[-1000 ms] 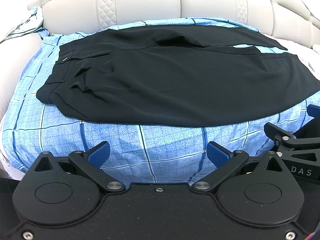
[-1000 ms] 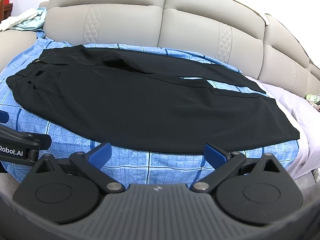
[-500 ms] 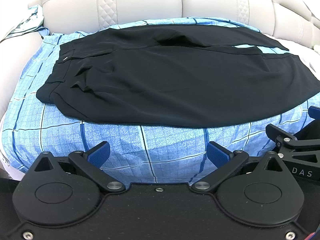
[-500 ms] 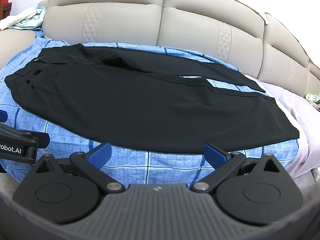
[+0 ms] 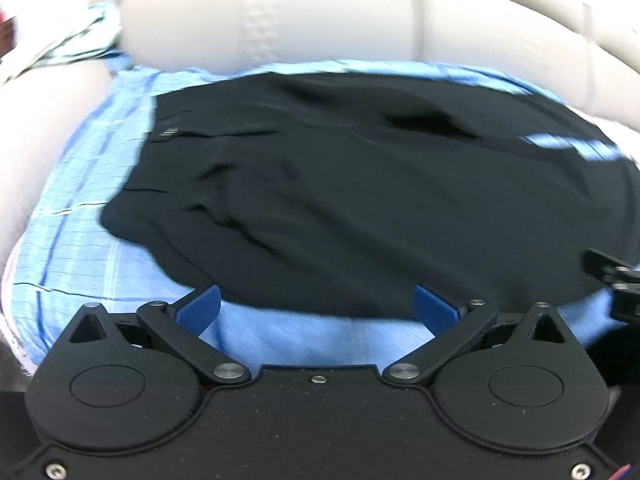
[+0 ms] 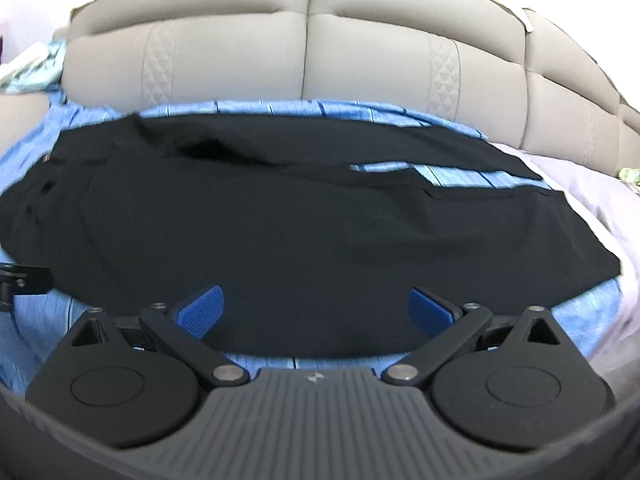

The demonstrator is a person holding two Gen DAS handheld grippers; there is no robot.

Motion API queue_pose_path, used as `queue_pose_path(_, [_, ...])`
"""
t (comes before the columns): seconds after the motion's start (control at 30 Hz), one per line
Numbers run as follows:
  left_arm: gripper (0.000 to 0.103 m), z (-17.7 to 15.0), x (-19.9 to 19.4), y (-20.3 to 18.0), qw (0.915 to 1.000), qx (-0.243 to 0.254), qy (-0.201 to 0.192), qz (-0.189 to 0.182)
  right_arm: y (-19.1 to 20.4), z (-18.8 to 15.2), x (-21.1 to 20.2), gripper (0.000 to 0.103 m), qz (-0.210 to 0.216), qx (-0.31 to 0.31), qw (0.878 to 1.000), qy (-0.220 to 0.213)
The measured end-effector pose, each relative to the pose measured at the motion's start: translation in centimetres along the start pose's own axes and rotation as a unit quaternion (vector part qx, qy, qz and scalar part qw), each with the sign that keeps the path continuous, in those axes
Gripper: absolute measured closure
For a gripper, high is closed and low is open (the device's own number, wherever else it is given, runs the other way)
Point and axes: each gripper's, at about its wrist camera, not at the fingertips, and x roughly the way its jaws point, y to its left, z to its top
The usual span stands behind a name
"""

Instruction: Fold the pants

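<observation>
place: home, living room or bedroom | evidence: padded grey leather backrest [image 6: 312,64] with quilted panels straight ahead of both tools | blue checked sheet [image 5: 80,248] spread over the seat below them | crumpled cloth [image 6: 36,72] far left on the armrest

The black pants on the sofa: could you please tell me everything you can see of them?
The pants are black, of a thin, smooth-looking cloth, and lie spread flat and unfolded on a blue checked sheet that covers the sofa seat. The waistband end, with a small metal clasp, lies to the left; the two legs run to the right, with a strip of sheet showing between them near the hems. Soft wrinkles gather near the waist. Both grippers are open, near the front edge; neither holds the cloth.
</observation>
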Motion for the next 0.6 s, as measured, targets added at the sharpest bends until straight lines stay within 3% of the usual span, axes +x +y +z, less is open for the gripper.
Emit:
queue_pose_path(0.1, [0.007, 1.3, 1.6, 3.6, 0.9981, -0.055, -0.007, 0.025, 0.5, 1.4, 2.1, 0.000, 0.005, 0.004, 1.000, -0.015])
queue_pose_path(0.23, [0.017, 1.9, 3.0, 9.1, 0.9870, -0.153, -0.020, 0.045, 1.1, 3.3, 4.6, 0.000, 0.036, 0.027, 0.998, -0.035])
queue_pose_path(0.37, [0.027, 1.7, 4.2, 13.3, 0.9725, -0.230, -0.020, 0.027, 2.8, 7.3, 7.5, 0.000, 0.121, 0.042, 0.991, -0.040])
queue_pose_path(0.5, [0.032, 1.3, 5.7, 15.5, 0.9620, -0.272, -0.025, 0.003, 7.3, 14.3, 11.9, 0.000, 0.214, 0.045, 0.976, -0.012])
queue_pose_path(0.6, [0.051, 0.8, 6.6, 16.5, 0.9522, -0.303, -0.039, -0.003, 13.0, 18.5, 14.7, 0.000, 0.251, 0.007, 0.968, 0.004])
